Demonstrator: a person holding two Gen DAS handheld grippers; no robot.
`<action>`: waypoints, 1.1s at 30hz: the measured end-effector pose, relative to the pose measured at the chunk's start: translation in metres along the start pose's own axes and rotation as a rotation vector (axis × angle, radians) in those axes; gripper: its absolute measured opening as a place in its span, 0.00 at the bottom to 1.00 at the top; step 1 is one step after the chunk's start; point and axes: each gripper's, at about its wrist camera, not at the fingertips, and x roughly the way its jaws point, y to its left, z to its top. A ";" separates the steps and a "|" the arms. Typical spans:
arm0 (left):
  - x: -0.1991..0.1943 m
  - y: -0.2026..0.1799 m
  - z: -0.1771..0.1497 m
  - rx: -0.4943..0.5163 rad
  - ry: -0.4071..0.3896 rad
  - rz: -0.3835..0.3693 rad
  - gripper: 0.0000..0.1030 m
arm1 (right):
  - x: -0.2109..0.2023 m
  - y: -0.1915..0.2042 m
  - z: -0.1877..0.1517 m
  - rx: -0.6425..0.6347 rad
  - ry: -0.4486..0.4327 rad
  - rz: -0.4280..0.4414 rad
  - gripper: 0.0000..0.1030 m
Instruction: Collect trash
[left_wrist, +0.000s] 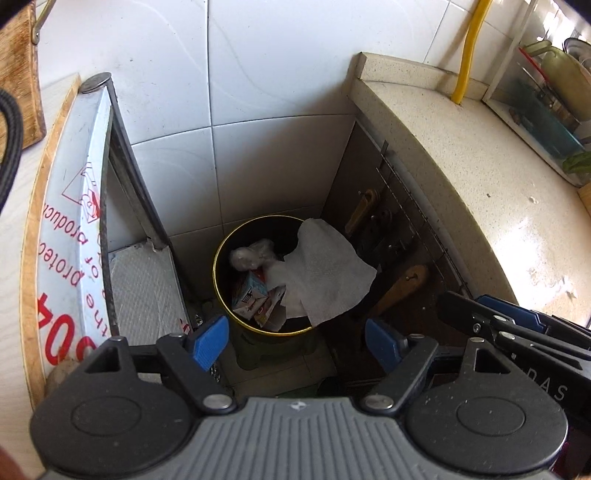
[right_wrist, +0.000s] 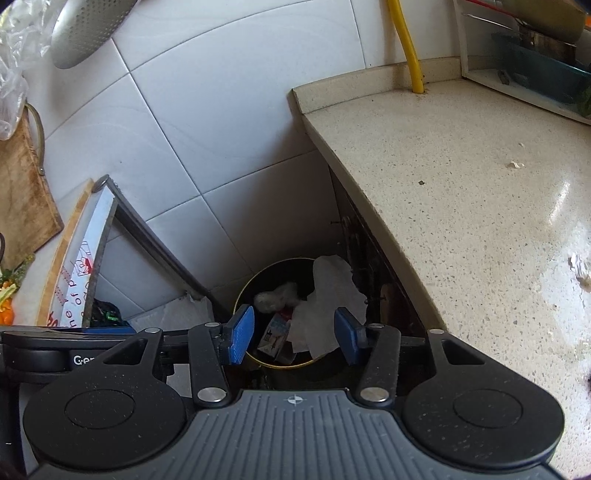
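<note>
White-tiled kitchen corner, speckled counter on your right, bin upright on floor w/ mouth up, paper towel draped over its right rim, your left gripper & right gripper both spread, nothing btwn fingers.

"the", "of" on protective film
</note>
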 end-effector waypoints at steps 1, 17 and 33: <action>0.001 -0.001 -0.001 0.000 0.005 0.004 0.74 | 0.001 0.000 -0.001 -0.001 0.005 -0.003 0.56; 0.010 0.000 -0.003 0.053 0.000 0.021 0.65 | 0.012 0.000 -0.006 0.003 0.055 0.001 0.51; 0.011 -0.004 0.001 0.090 -0.005 0.029 0.59 | 0.005 0.000 0.000 0.002 0.022 -0.003 0.57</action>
